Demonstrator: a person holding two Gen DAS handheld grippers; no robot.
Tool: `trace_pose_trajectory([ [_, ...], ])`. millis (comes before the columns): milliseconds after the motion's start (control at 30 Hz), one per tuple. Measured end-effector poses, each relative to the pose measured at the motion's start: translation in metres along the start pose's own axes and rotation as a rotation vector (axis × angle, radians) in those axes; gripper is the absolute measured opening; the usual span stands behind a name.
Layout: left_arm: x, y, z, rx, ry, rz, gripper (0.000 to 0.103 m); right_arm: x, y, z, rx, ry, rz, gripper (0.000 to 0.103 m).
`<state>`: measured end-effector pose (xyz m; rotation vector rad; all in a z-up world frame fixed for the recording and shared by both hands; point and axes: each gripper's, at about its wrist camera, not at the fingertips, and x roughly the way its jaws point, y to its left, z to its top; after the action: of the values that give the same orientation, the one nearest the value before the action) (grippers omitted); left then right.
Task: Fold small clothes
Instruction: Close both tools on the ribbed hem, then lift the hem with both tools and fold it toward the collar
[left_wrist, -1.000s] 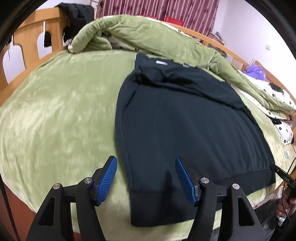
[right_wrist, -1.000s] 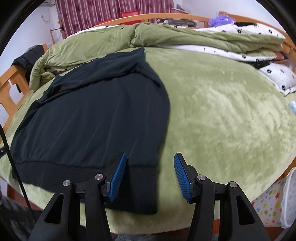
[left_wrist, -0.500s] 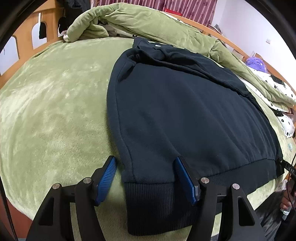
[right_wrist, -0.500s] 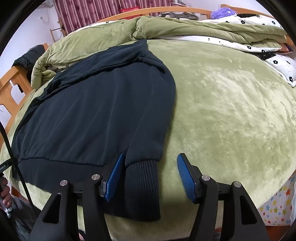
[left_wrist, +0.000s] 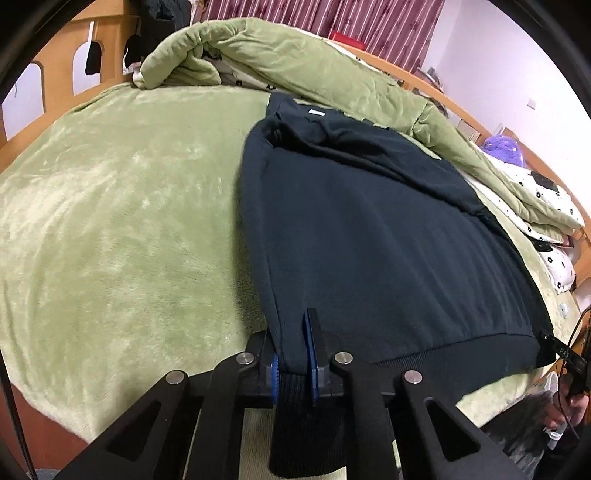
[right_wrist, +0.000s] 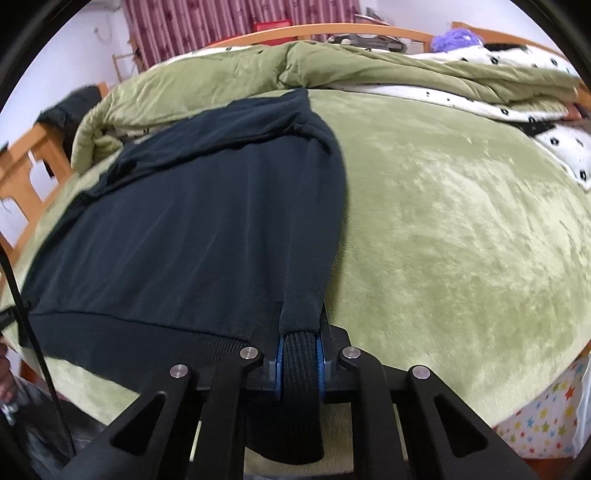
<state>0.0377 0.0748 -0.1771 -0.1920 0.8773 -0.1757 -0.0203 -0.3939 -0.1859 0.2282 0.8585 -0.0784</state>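
Gripping both hem corners, you had secured the sweatshirt (left_wrist: 369, 236) for its first fold.

A moment before, both pairs of fingers stood wide over the ribbed hem; they had since clamped narrow on it, the left gripper (left_wrist: 293, 363) at the left corner, the right gripper (right_wrist: 300, 363) at the right. The garment lay flat on the green bed (left_wrist: 110, 221), collar farthest from you, probably ready for lifting.
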Motion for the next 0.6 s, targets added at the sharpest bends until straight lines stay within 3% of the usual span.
trace_pose_trajectory([
  [600,-0.091,0.005,-0.04,0.03,-0.091,-0.049,0.011,-0.092,0.011,-0.052,-0.006,-0.063,0.029,0.012],
])
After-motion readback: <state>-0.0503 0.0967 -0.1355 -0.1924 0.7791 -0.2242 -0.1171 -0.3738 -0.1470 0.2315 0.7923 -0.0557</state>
